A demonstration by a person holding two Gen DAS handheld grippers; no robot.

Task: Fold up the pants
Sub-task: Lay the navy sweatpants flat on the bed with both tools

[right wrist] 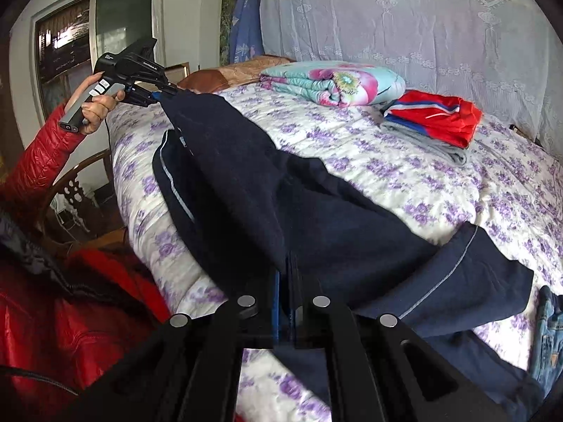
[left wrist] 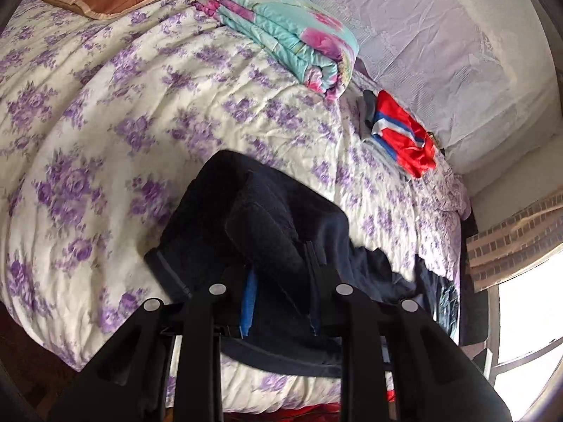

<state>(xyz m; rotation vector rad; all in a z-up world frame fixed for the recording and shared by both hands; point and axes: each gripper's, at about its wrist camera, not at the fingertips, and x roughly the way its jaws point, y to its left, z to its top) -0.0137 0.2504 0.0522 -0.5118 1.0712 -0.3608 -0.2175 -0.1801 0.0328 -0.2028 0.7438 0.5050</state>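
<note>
Both the left gripper point(right wrist: 160, 96) and the right gripper point(right wrist: 286, 295) pinch the navy pants point(right wrist: 267, 190), stretched above the near bed point(right wrist: 422, 183); folding seems barely begun.

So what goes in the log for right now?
step: folding | left gripper: shut on navy pants | right gripper: shut on navy pants | pants: stretched over bed

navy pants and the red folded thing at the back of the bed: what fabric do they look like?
Navy pants: thick, matte, slightly fuzzy knit, probably fleece or sweatshirt cotton; no sheen, soft heavy drape, pale piping along the edges.
Red garment: thin, glossy synthetic, likely polyester or satin-like sportswear; bright highlights on the creases, white and blue stripes.
</note>
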